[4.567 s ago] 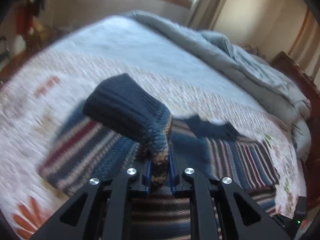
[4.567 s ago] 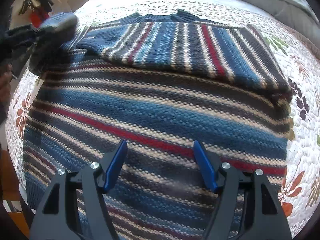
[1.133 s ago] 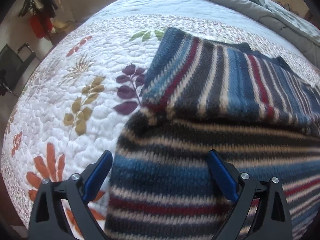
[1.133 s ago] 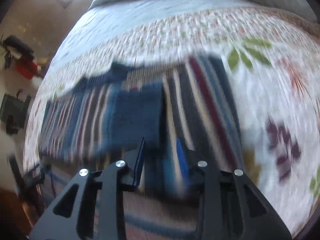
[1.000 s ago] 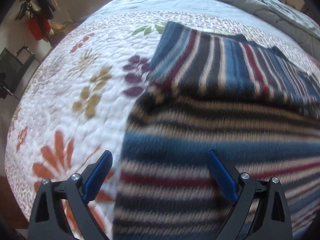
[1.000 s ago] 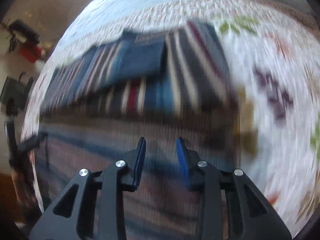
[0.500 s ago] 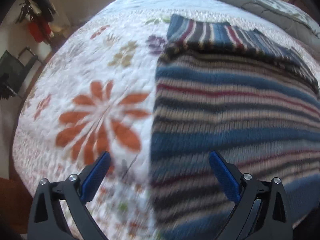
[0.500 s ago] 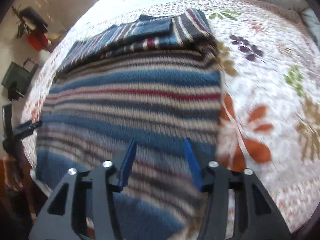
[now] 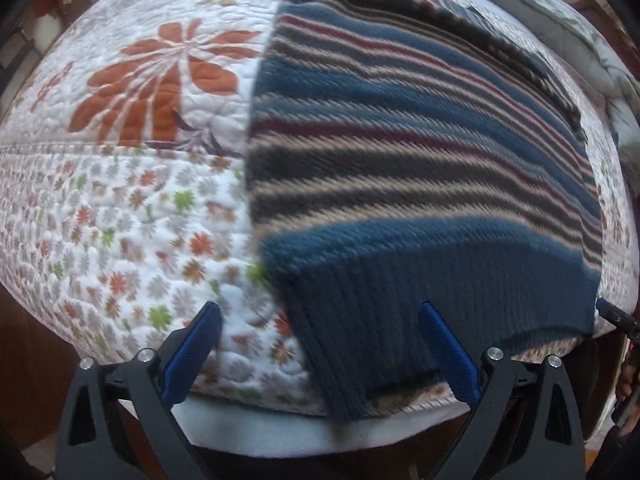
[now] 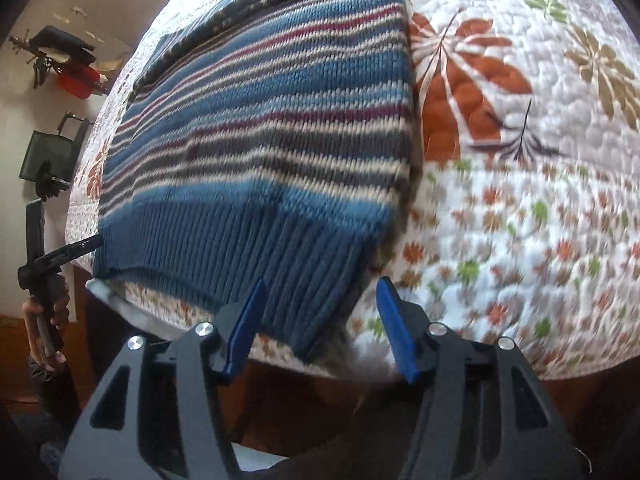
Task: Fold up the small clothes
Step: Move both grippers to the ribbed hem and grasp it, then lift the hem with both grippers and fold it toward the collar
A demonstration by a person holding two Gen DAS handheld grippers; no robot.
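One sweater is under work, a striped knit lying flat on the floral quilt of the bed, its ribbed hem at the near edge of the quilt.

Done, judged from how it lies: both sleeves appear folded in across the far end of the sweater, where a band of stripes runs crosswise to those of the body; the sides of the body look straight and even. The collar end is too small and distorted to inspect further.

Left to do, in my judgement: the lengthwise fold, bringing the hem up toward the collar end, perhaps in two passes. No such fold is visible yet.

Left gripper: jaws spread wide, nothing between the pads, poised above the hem corner on its side of the sweater, half over bare quilt.

Right gripper: jaws have just been opening and stand parted, gripping nothing, with the opposite hem corner showing in the gap below them; contact with the knit cannot be confirmed.

A hand on the left gripper's handle shows beyond the sweater's far side in the right view.
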